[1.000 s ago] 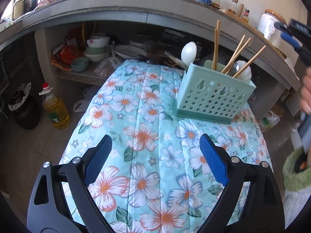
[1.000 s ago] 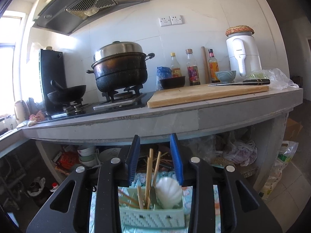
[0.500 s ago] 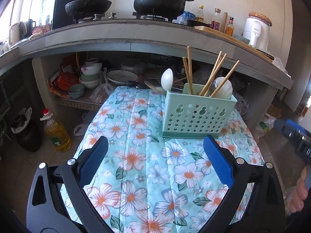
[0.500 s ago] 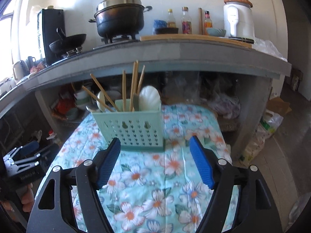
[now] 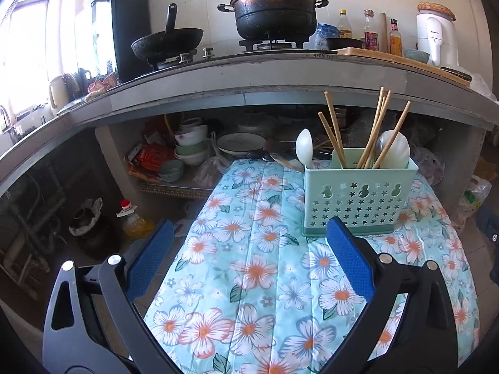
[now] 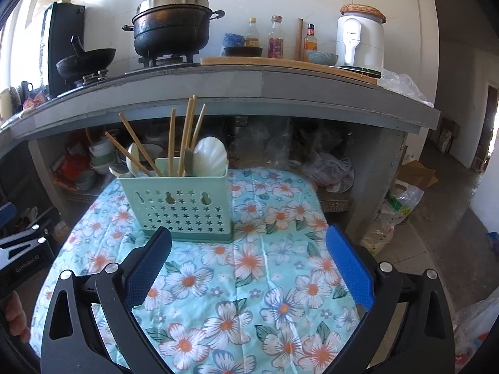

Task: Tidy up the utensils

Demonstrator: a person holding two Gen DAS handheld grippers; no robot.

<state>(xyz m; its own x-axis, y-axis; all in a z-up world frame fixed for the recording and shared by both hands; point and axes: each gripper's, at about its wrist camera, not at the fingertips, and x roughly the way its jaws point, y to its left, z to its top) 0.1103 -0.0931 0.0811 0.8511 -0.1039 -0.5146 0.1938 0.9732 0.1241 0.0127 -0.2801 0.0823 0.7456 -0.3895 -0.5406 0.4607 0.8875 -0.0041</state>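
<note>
Both tongs stand spread wide and empty: my left gripper hovers over the near part of the floral cloth, and my right gripper, whose jaws have just been opening with nothing between them, hangs over the same cloth on the other side. Item, risks as I judge them: the caddy is light-looking perforated plastic with tall contents, so a careless pass of either tong at the chopsticks could tip it or drag it along the cloth; the cloth lies quilted and soft, so the caddy may rock if nudged at its rim; the leaning sticks could lever out and scatter if one is caught sideways; and my two tongs, near each other, could collide if both reach in at once. Item, the task's thing: a pale green rectangular holder pierced with stars and gourd-shaped cut-outs, standing upright on the far half of the cloth, just in front of the counter's open underside. Contents: several wooden chopsticks, some upright, some slanting outward; a small white spoon at one end; a broad white ladle-like scoop at the other. No loose utensil is visible on the cloth.
</note>
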